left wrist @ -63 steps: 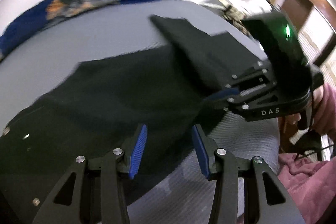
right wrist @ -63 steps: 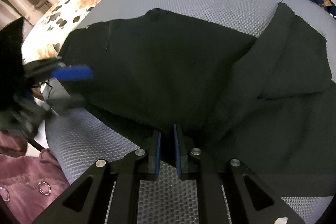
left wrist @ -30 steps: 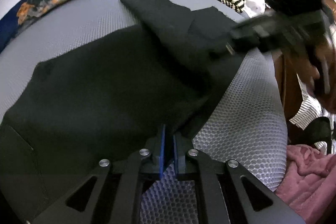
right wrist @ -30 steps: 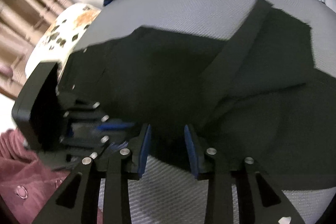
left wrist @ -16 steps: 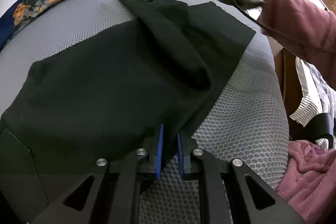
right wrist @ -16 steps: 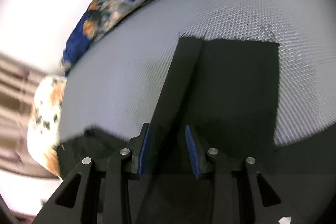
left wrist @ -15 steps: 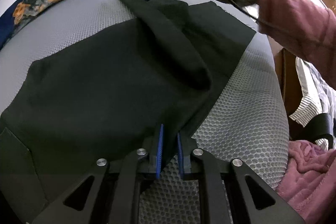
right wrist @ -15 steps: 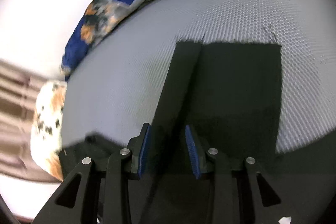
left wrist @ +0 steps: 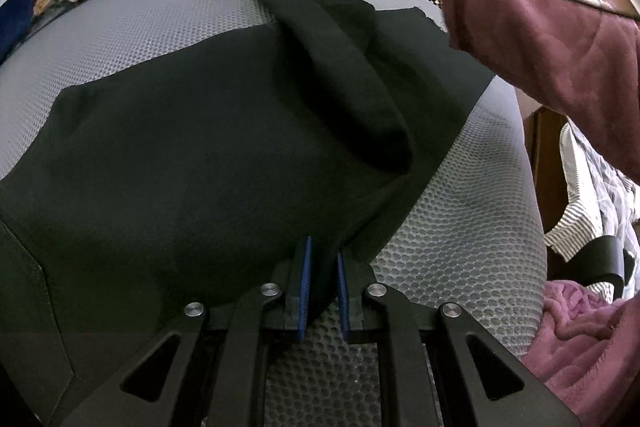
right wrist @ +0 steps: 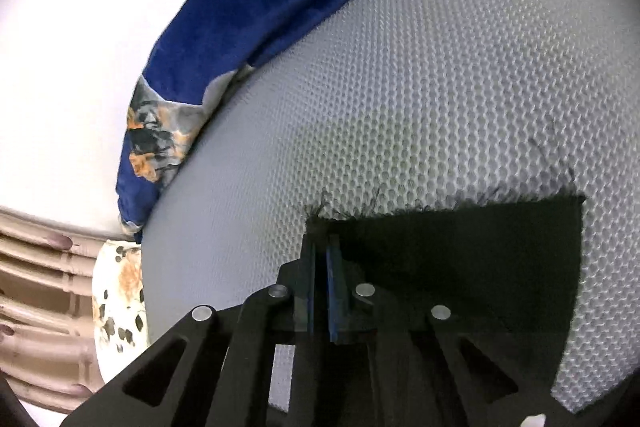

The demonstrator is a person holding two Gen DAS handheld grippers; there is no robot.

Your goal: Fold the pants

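Pinching the near edge of the black pants (left wrist: 192, 155), my left gripper (left wrist: 322, 269) has its blue pads nearly together with a fold of the dark cloth caught between them. The pants lie spread over the grey mesh mattress (left wrist: 460, 247), one leg folded back across the other. My right gripper (right wrist: 320, 267) is clamped tight on the frayed hem corner of a leg (right wrist: 460, 259) at the far end (loose threads stick out there). I see no containers and no readable writing. A blue floral blanket (right wrist: 280, 7) runs along the mattress edge; the pants' waist end is cut off by the left view's frame.
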